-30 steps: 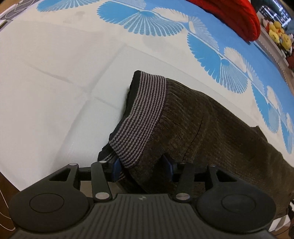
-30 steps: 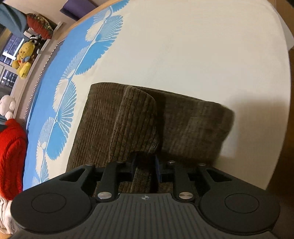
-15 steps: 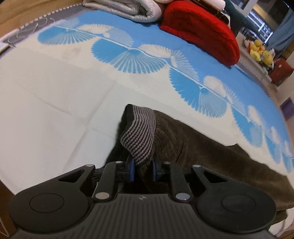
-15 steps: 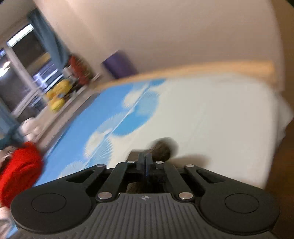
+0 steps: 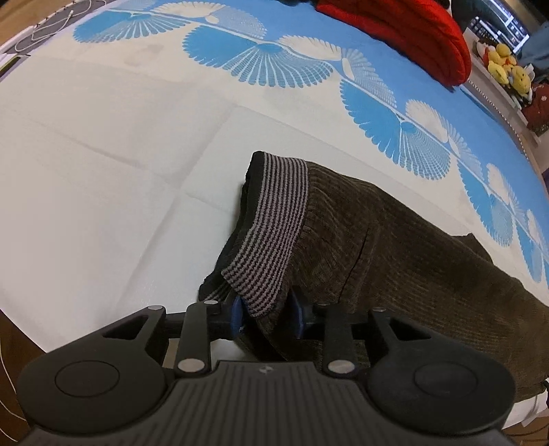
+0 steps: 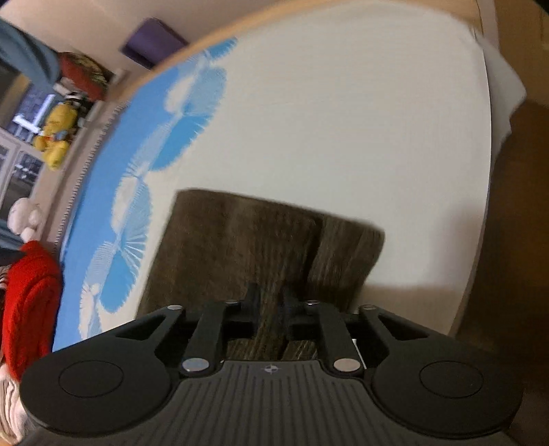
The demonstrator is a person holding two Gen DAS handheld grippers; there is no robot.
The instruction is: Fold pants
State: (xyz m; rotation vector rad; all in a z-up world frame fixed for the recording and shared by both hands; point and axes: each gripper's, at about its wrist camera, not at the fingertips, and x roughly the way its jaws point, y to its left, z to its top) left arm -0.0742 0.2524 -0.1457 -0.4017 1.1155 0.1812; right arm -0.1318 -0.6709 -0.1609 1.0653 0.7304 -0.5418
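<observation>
Dark brown corduroy pants (image 5: 394,247) lie folded on the bed, their grey-striped waistband (image 5: 274,226) toward the white part of the sheet. My left gripper (image 5: 267,310) straddles the near corner of that waistband. Its jaws are opening, and the blue pads (image 5: 236,310) stand slack on either side of the cloth. In the right wrist view the other end of the pants (image 6: 240,247) lies flat, one layer over another. My right gripper (image 6: 271,305) is low over that end, its jaws opening with a strip of corduroy between them. This view is blurred.
The bed sheet (image 5: 103,154) is white near me, with blue fan patterns (image 5: 267,58) farther off. A red cushion (image 5: 411,31) and yellow plush toys (image 5: 507,65) sit beyond the far side. The mattress edge (image 6: 490,206) drops to dark floor at the right.
Both grippers had pinched and lifted the cloth half a second ago. Now the jaws stand wider and the waistband and the leg end lie back down on the sheet.
</observation>
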